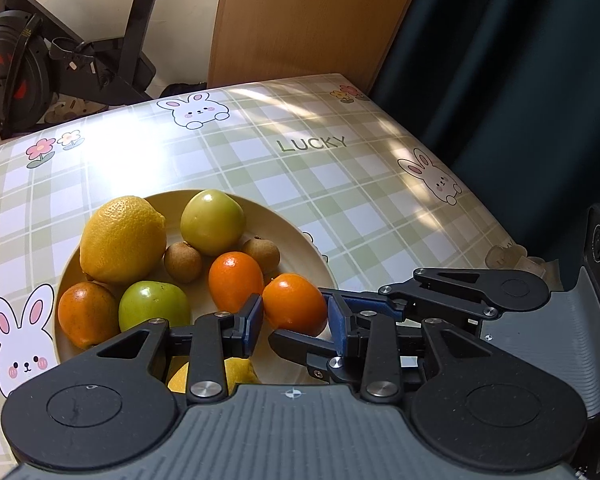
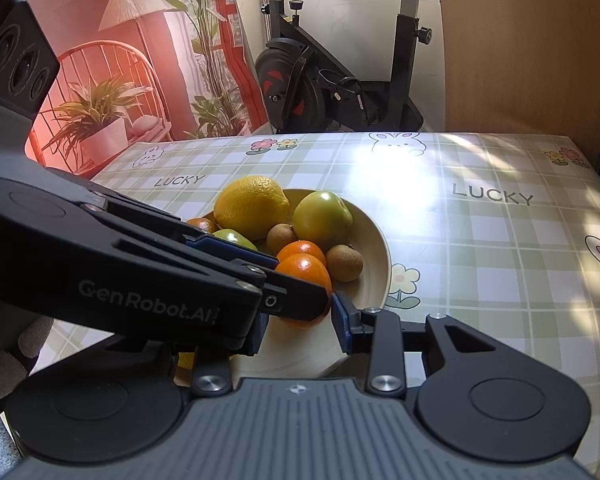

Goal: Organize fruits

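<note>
A small orange [image 1: 294, 304] [image 2: 306, 276] sits at the near side of a cream plate [image 1: 296, 236] [image 2: 366, 240] of fruit. My left gripper [image 1: 296, 320] has its blue pads against the orange's left and right sides. My right gripper [image 2: 298, 324] reaches in crosswise from the right. Its right pad touches the same orange, and its other pad is hidden behind the left gripper's fingers [image 2: 296, 300]. The plate also holds a big lemon [image 1: 122, 240], two green fruits [image 1: 212, 222], two other orange fruits [image 1: 236, 280], two brown longans [image 1: 183, 262] and a yellow piece [image 1: 240, 372] under my left fingers.
The plate stands on a checked bunny tablecloth [image 1: 300, 160] with bare cloth behind and to the right. An exercise bike [image 2: 320, 80] and a wooden panel [image 1: 300, 20] stand past the far table edge. A dark curtain [image 1: 520, 80] hangs on the right. A gloved hand [image 2: 4, 364] holds the left gripper.
</note>
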A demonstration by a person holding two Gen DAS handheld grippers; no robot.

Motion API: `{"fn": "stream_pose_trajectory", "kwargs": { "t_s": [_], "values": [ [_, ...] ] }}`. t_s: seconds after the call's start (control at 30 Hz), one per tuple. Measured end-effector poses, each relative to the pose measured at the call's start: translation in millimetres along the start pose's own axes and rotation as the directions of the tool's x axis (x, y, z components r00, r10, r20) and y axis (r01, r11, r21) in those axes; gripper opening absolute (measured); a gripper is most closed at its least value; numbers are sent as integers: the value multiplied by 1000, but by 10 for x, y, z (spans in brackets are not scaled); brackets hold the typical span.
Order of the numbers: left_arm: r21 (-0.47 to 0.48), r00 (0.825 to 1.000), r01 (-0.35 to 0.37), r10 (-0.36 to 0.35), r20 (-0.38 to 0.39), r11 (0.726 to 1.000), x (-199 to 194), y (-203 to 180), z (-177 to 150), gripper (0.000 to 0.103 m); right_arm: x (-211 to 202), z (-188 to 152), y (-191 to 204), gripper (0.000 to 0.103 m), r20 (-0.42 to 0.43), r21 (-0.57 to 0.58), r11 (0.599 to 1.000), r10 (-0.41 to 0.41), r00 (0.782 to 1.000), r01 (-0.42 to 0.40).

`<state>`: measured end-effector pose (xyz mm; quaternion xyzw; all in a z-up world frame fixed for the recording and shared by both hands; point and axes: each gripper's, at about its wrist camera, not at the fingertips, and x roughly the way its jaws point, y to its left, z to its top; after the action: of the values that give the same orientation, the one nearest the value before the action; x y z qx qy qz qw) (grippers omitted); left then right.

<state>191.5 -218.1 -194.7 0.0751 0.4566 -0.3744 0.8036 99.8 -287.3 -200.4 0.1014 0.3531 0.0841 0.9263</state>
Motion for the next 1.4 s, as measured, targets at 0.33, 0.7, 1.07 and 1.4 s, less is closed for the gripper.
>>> {"fn": "stream_pose_trajectory", "kwargs": {
  "t_s": [0.33, 0.7, 1.07, 1.4],
  "values": [
    [-17, 1000, -10, 10, -24, 1000, 95, 25, -4, 38, 95, -46, -33, 37, -30, 2, 1000, -4, 1000, 4],
    [-32, 999, 0, -1, -32, 999, 135, 44, -28, 38, 156, -19, 8, 40, -50, -10, 1000, -7, 999, 6],
    [-55, 1000, -7, 8, 3, 998, -3, 56, -59, 50, 163, 11, 35, 43, -57, -24, 999, -30, 998, 29],
    [-102, 990, -41, 54, 129, 994, -427, 21, -154, 71, 36, 66, 80, 62, -23, -32, 997, -73, 997, 73]
  ]
}}
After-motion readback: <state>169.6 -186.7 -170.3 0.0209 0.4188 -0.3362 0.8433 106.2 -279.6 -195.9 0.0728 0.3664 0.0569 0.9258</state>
